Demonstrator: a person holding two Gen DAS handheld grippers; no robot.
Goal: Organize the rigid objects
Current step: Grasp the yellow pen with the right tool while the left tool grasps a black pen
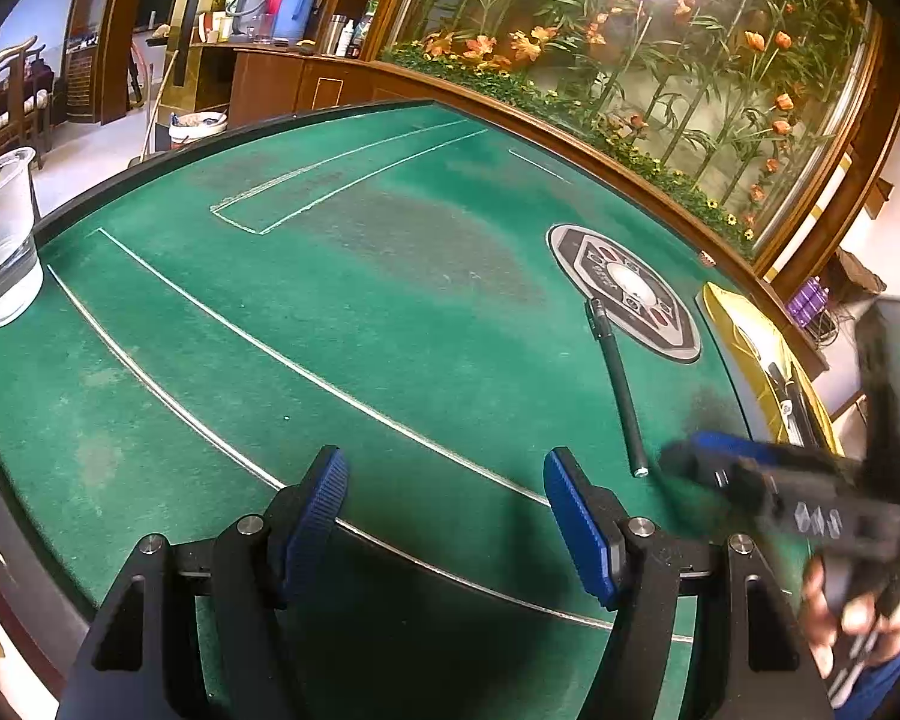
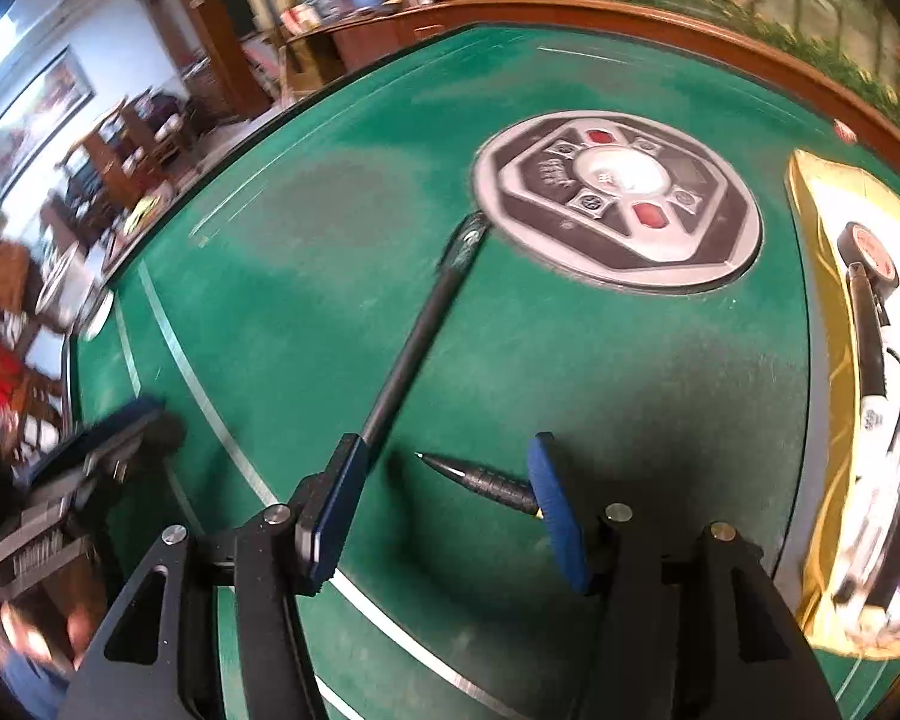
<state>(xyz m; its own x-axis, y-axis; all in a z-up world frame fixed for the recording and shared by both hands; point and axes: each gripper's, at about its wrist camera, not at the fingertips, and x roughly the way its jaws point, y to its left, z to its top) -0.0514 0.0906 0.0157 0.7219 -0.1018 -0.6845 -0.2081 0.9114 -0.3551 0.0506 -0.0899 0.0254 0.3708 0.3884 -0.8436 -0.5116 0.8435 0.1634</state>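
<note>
A long black pen lies on the green felt table, its far end by the round control panel. My right gripper hovers low over its near end, which the left finger hides. A second, shorter pen lies across the gap, tip pointing left, its rear hidden behind the right finger; the left pad stands clear of it. In the left wrist view my left gripper is open over bare felt, the long pen to its right, beside the blurred right gripper.
A yellow tray at the table's right edge holds markers and a tape roll. A clear plastic cup of water stands at the far left edge. A wooden rail and flower display border the far side.
</note>
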